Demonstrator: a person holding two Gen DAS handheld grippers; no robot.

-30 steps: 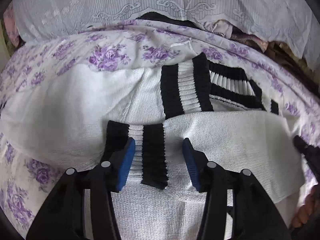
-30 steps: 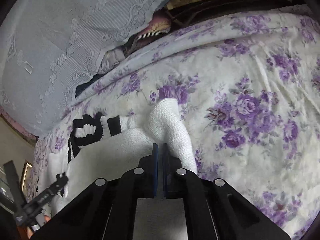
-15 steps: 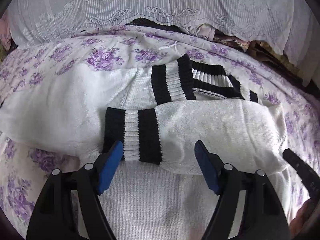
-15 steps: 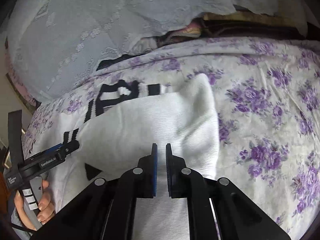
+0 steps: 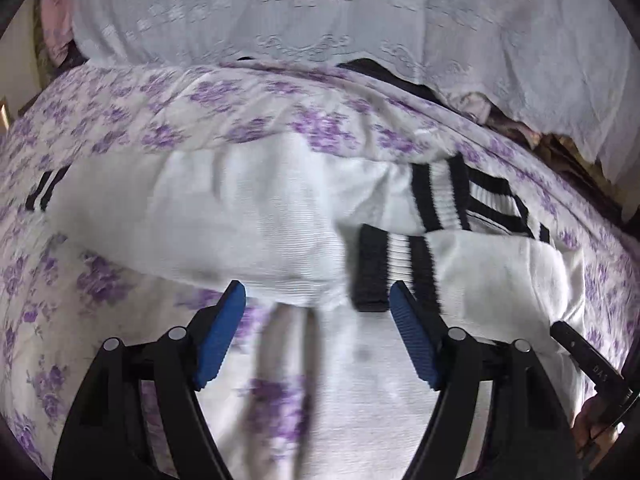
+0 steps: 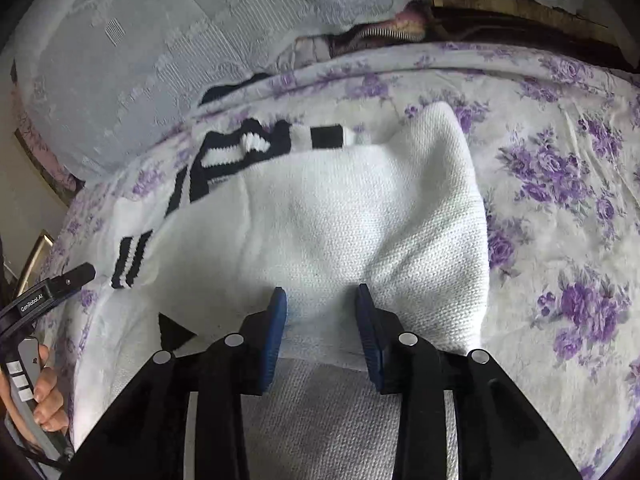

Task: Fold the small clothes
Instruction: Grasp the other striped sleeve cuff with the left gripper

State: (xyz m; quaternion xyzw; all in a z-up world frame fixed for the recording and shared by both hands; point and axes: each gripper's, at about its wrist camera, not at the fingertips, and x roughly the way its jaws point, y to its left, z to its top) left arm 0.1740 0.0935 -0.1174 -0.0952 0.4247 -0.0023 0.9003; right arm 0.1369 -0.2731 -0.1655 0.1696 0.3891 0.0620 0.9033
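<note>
Bedding fills the left wrist view: a bedsheet [image 5: 132, 132] printed with purple flowers covers the bed from 9 o'clock round to 3 o'clock. A pale lace cloth [image 5: 320, 12] hangs across the top from 10 to 2 o'clock, and dark bundled clothes [image 5: 404, 84] show under its hem at 1 o'clock. The white knit sweater [image 5: 240, 220] lies flat on the sheet at centre. One black-and-white striped cuff [image 5: 396, 268] rests on its body just right of centre; another striped band [image 5: 440, 196] sits above it toward 1 o'clock. The left tool [image 5: 316, 316] hangs low at 6 o'clock, its blue pads [image 5: 222, 332] spread wide with only cloth beneath them, gripping nothing; this view is blurred. The tip of the other handle pokes in at 4 o'clock.

Flowered sheet [image 6: 560, 184] again spreads across the right wrist view, bare from 2 to 5 o'clock, with the lace cloth [image 6: 132, 48] at 10 to 12 o'clock and piled clothes [image 6: 400, 28] at 1 o'clock. The sweater [image 6: 340, 216] lies from centre to 9 o'clock, a sleeve folded across it, its striped cuff [image 6: 132, 260] at 9 o'clock. The right tool [image 6: 320, 320] has just been opening; its pads [image 6: 274, 336] stand apart over the sleeve's fold, not pressing it. A hand [image 6: 44, 396] holds the left tool's handle at 8 o'clock.
</note>
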